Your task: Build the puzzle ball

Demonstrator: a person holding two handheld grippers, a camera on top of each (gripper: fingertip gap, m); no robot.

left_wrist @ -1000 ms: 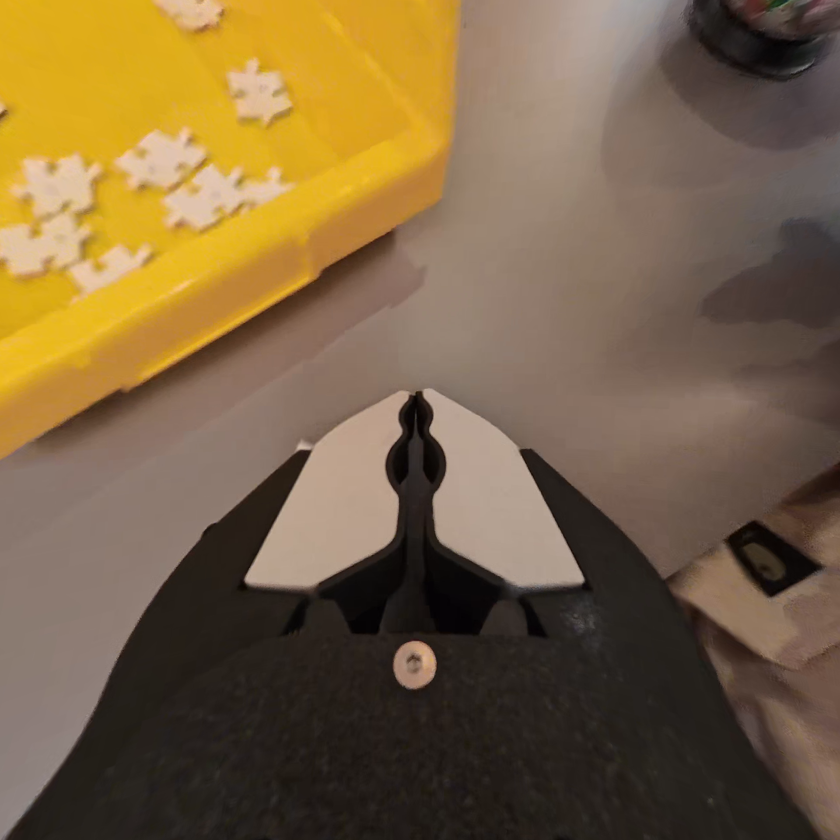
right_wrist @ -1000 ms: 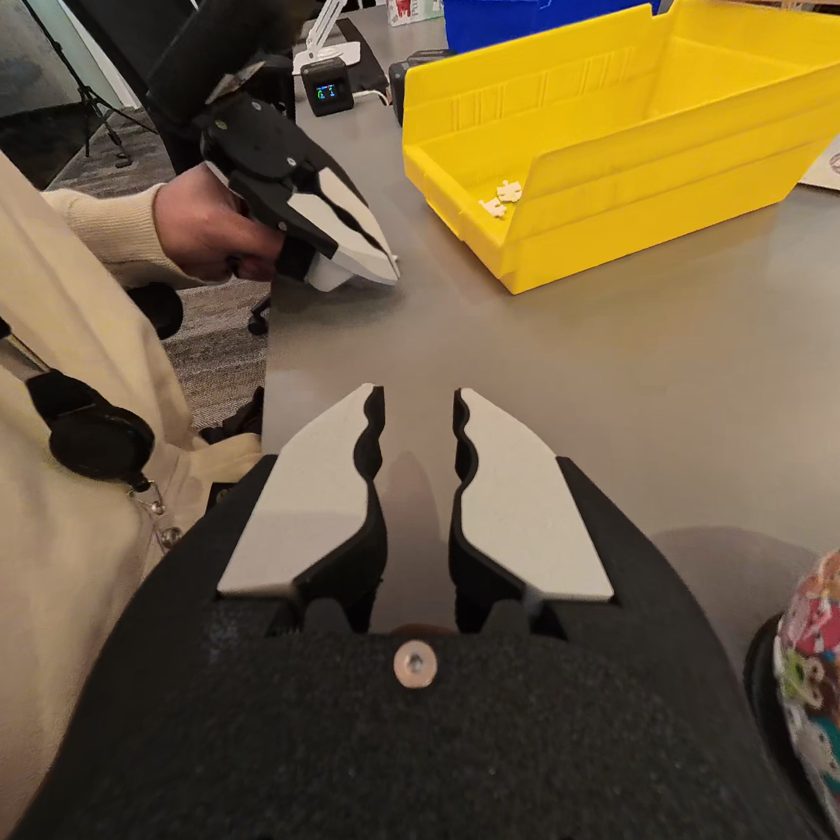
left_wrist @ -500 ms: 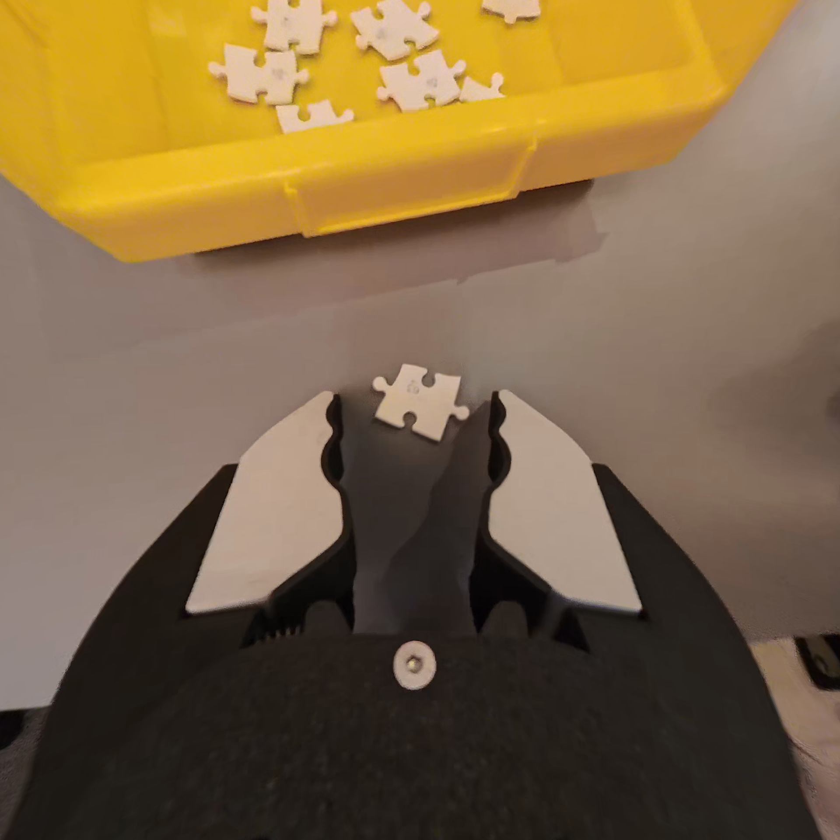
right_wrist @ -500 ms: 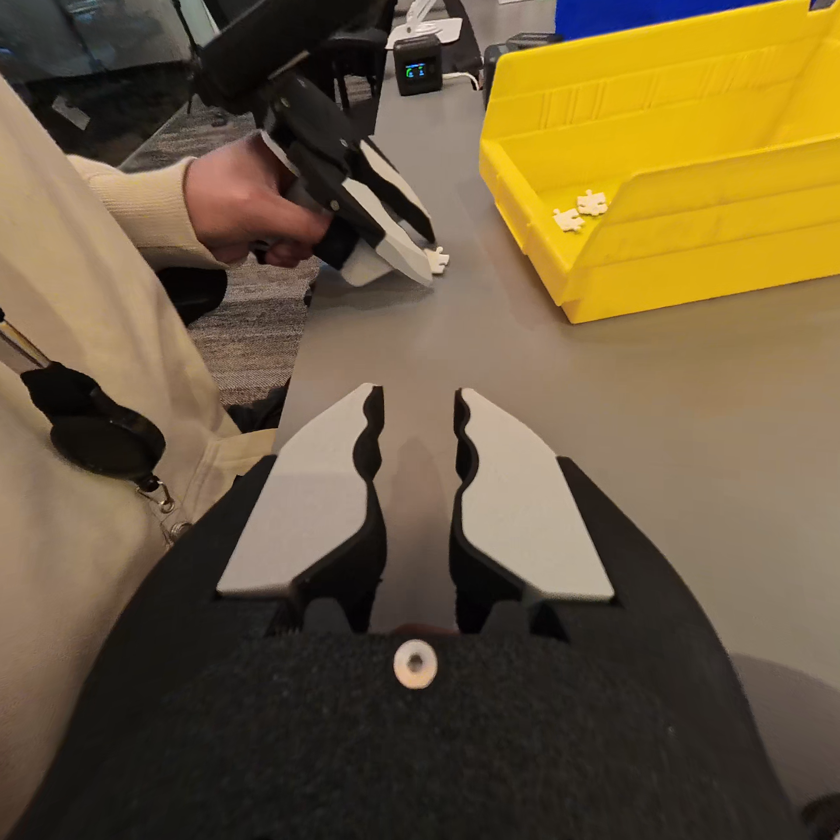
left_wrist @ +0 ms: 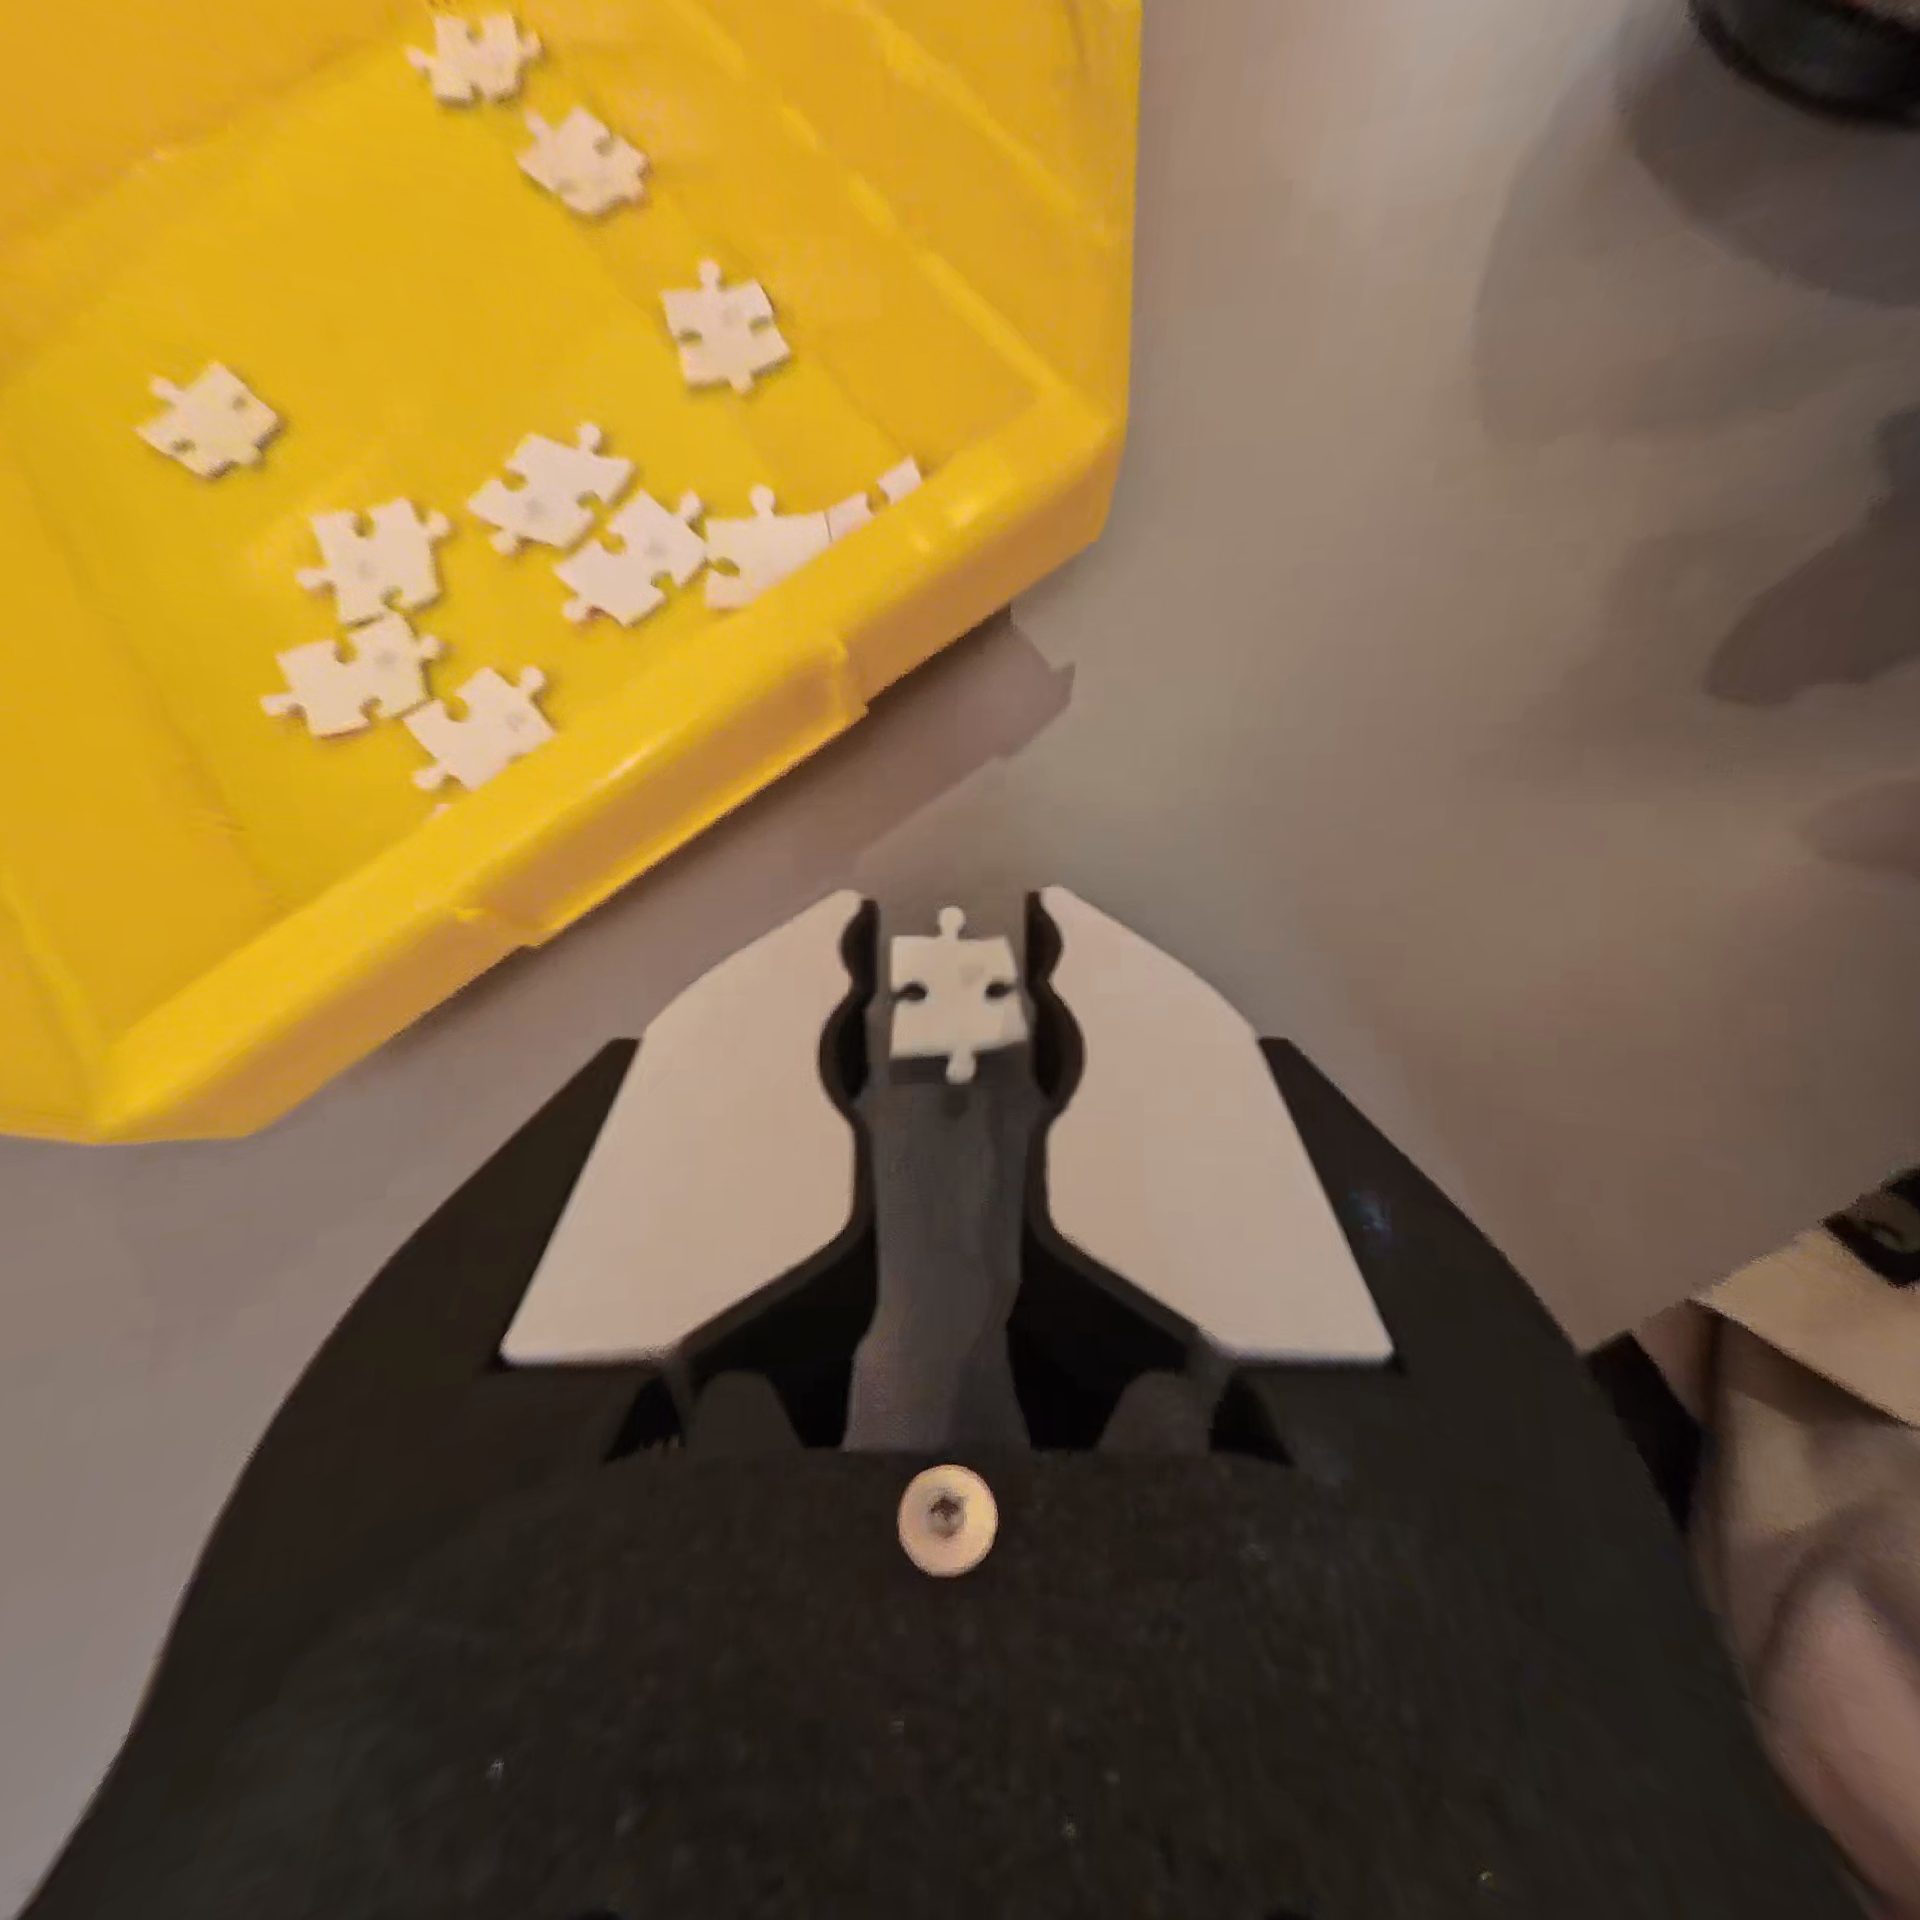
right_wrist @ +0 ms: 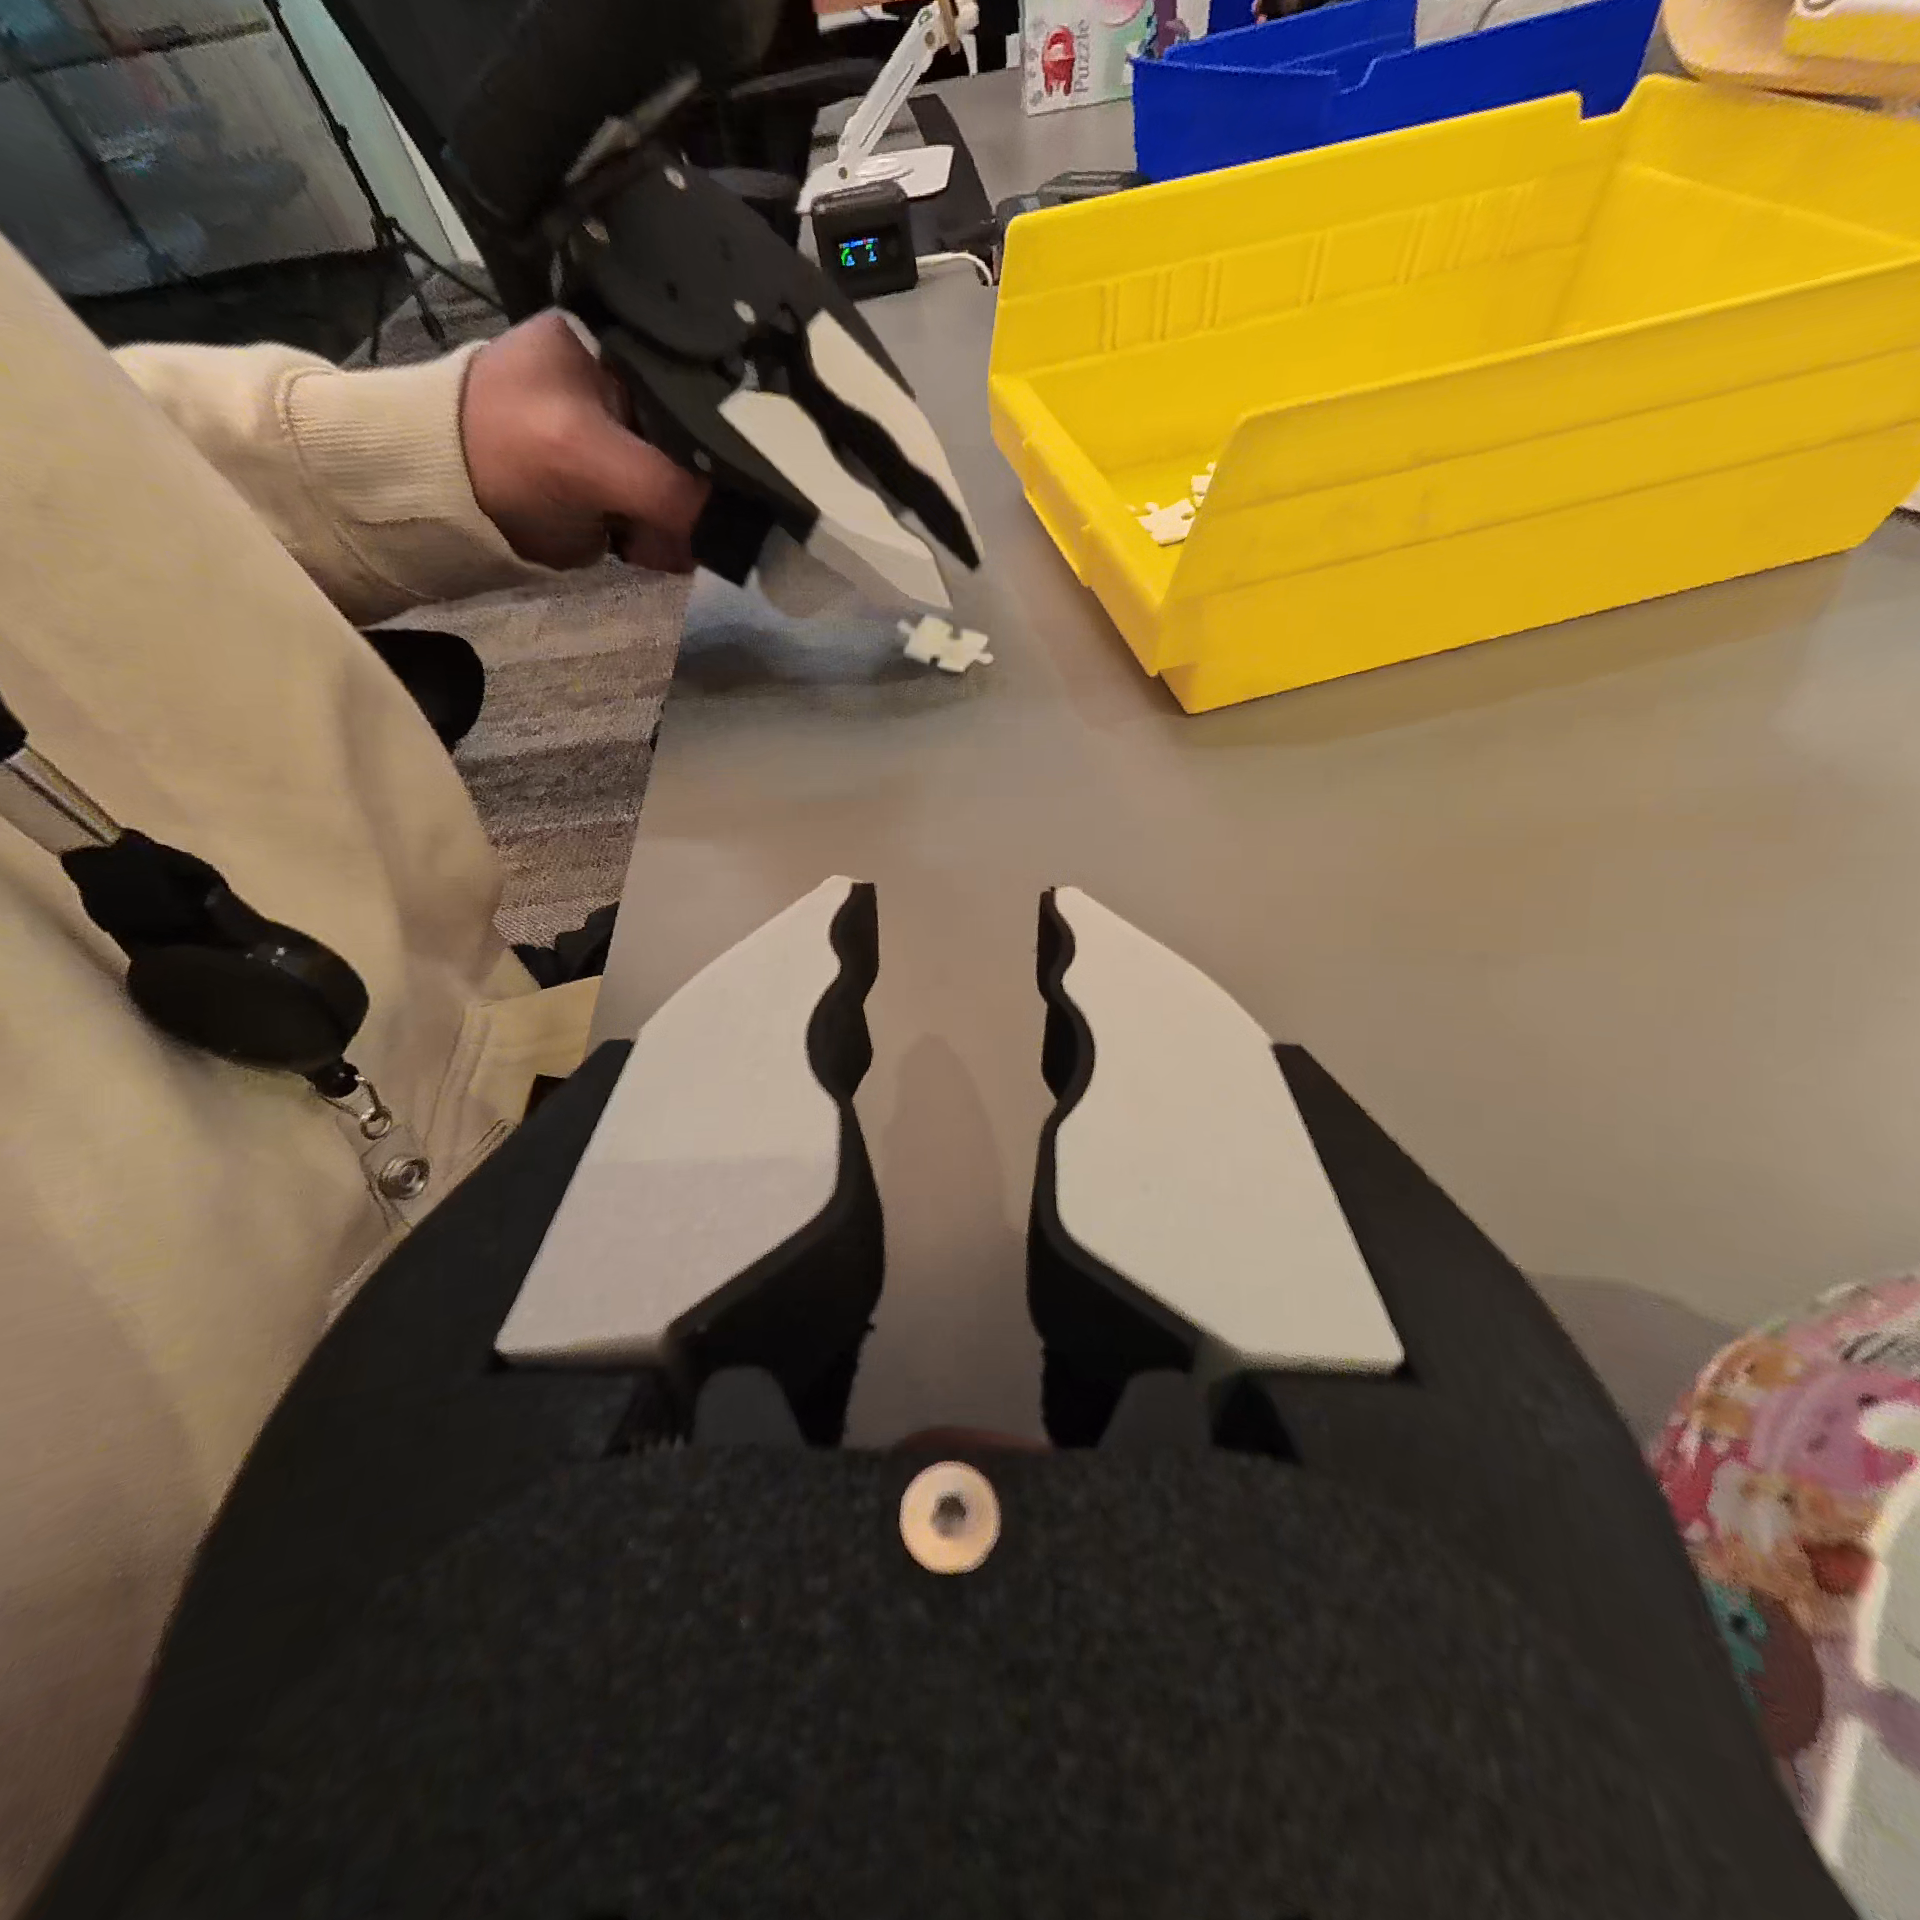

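**Left claw lines up over a lone puzzle piece**

We have our left claw [left_wrist: 951, 914] poised over one white puzzle piece [left_wrist: 956, 992], and from the wrist camera the piece sits framed between the two fingers. The side view settles it: the piece [right_wrist: 943, 642] lies flat on the grey table [right_wrist: 1351, 883], just under the fingertips, not gripped. The jaws stand narrowly apart, about as wide as the piece itself. Our right claw [right_wrist: 956, 904] hangs empty near the table's front, its jaws moderately apart, with the colourful ball [right_wrist: 1808, 1558] at its right edge.

More white pieces [left_wrist: 551, 499] lie scattered in the yellow bin [left_wrist: 665, 810] nearby.

How will this piece handle? We judge it very light, thin and fairly stiff, probably smooth enough to skid when nudged. Lying flat, it offers little edge to catch. We would take it across its two straight sides, clear of the small knobs, which look like the weakest parts. Squeeze gently: too much and it may pop out or flip; come down crooked and it slides away across the table.
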